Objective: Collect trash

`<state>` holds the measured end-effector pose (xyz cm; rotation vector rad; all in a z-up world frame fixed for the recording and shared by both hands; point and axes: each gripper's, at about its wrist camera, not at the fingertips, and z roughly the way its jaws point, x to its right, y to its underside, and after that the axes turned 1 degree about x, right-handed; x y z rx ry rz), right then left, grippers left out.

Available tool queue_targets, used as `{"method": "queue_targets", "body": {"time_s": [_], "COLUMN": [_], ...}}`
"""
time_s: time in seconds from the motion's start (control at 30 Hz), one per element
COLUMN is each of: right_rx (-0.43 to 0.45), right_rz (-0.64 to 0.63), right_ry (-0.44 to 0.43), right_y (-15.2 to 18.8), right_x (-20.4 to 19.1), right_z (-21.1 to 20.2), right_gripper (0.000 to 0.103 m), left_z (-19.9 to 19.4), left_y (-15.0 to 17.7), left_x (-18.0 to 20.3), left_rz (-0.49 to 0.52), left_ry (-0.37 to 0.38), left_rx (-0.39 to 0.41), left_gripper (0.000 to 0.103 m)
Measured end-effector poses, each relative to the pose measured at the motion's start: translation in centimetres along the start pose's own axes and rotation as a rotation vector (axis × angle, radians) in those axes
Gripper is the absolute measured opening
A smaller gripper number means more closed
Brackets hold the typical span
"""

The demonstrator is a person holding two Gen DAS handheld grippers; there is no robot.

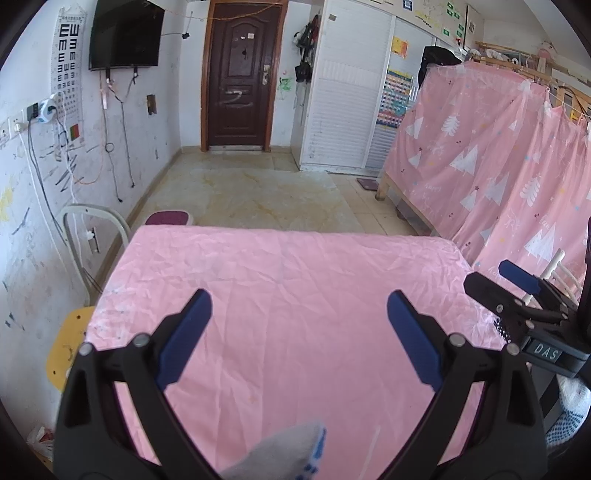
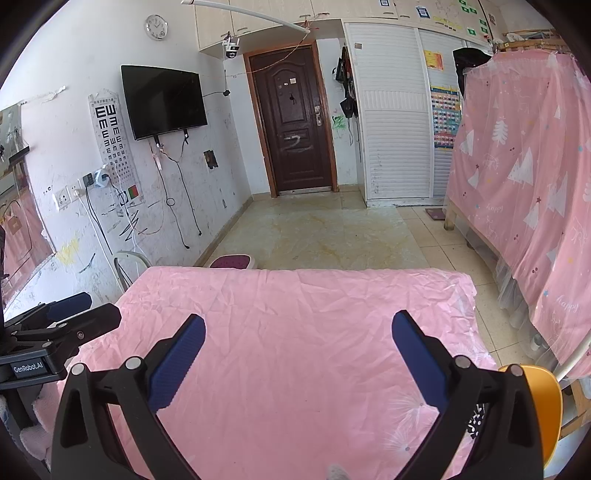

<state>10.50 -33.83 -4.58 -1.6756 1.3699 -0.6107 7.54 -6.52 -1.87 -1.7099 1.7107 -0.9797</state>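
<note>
Both grippers hang over the pink cloth (image 1: 280, 295) w/ nothing held. Left gripper (image 1: 299, 321) has jaws wide apart, lower centre of its frame; right gripper (image 2: 299, 343) likewise wide, lower centre of its own view.

Progress: no trash shows on the cloth in either view, so table pickup is either done or not begun, can't tell which. Only candidate is a white bag (image 1: 38, 439) w/ red bits on the floor, far lower left of the left view; prob. trash or the collection bag, too blurred to say.

View diffs: left view alone shows that bag, plus a yellow chair (image 1: 66, 350) at lower left. Right view alone shows the clock (image 2: 156, 27) at upper left and another yellow chair (image 2: 543, 402) at lower right. Each view catches the other gripper at its edge.
</note>
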Motion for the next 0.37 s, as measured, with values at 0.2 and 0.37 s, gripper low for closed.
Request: {"method": "queue_targets", "body": {"time_s": [0.2,0.37], "right_rx": [-0.001,-0.007], "right_rz": [0.0,-0.003], "right_ry": [0.001,0.003], "right_y": [0.05,0.29], "right_x": [0.0,0.09], "right_z": [0.06,0.39], "right_gripper": [0.091,0.091], "left_z": [0.07,0.16], "left_y": [-0.08,-0.1], "left_x": [0.07,0.09], "left_rz": [0.0,-0.001], "left_ry": [0.003,0.001], "left_rx": [-0.003,-0.004], "left_gripper": [0.092,0.092]}}
